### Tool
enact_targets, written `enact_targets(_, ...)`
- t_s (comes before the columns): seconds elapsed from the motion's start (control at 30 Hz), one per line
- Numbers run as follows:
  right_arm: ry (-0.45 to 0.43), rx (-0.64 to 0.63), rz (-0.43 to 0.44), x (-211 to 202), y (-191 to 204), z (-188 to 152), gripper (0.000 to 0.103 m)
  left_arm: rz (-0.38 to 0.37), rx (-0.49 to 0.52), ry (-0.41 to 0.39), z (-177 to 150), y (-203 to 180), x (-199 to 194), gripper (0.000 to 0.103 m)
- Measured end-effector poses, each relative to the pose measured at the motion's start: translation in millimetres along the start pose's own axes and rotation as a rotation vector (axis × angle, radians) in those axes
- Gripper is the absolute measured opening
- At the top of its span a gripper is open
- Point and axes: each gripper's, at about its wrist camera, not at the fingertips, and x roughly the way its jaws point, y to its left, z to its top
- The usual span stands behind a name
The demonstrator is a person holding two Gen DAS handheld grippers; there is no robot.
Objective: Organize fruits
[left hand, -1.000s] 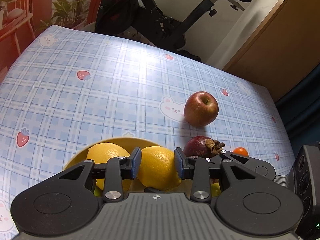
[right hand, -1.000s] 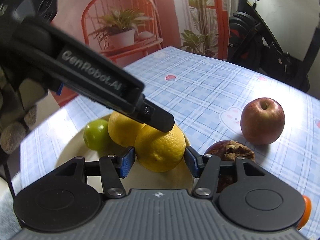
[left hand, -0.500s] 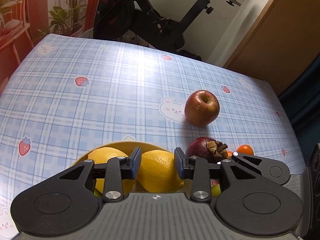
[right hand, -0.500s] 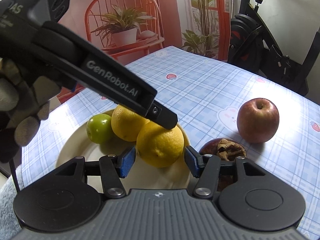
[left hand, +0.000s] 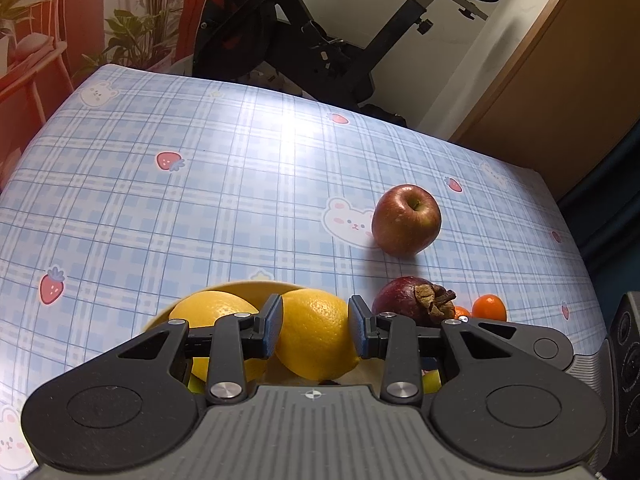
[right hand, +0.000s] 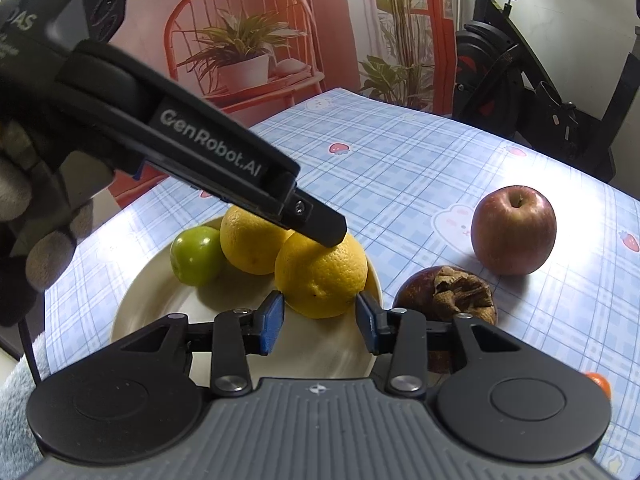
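- The left gripper (left hand: 315, 326) has its fingers pinching a yellow orange (left hand: 316, 332) above the cream plate (right hand: 160, 300).
- The right gripper (right hand: 320, 322) hovers just short of that orange, fingers spread.
- A second orange (right hand: 250, 240) and a green fruit (right hand: 196, 254) occupy the plate.
- On the checked counter (left hand: 200, 208) beside it sit a mangosteen (right hand: 448, 300), red apple (right hand: 513, 230) and small tangerine (left hand: 489, 307).

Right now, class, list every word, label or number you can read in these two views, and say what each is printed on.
"GenRobot.AI": white lettering on the side of the left tongs, seen in the right wrist view.
"...AS": partly cut-off lettering on the same device's upper body, near the top left corner; not fully readable.
Smaller print below it: too blurred to read.
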Motion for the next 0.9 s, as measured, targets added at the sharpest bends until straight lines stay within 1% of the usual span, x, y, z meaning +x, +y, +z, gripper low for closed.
enact_targets(0.23, 0.008, -0.007, -0.011, -0.6, 1.2, 0.6, 0.043, 0.015, 0.023, -0.007, -0.4, -3.4, -1.5, 0.038)
enact_targets(0.37, 0.003, -0.003, -0.015, -7.1, -0.5, -1.0, 0.043, 0.028, 0.038, -0.01, -0.6, -5.4, -3.2, 0.038)
enact_targets(0.5, -0.009, -0.006, -0.026, -18.1, -2.5, -2.1, 0.043, 0.039, 0.029, -0.016, -0.6, -5.0, -4.5, 0.038)
enact_targets(0.67, -0.038, -0.005, -0.045, -37.2, -10.4, -1.5, 0.043, 0.045, 0.029, -0.052, 0.1, -10.2, -12.6, 0.038)
enact_targets(0.9, -0.086, 0.021, -0.09, -62.4, -26.1, 0.3, 0.043, 0.062, 0.06, -0.126, 7.7, -28.3, -27.0, 0.038)
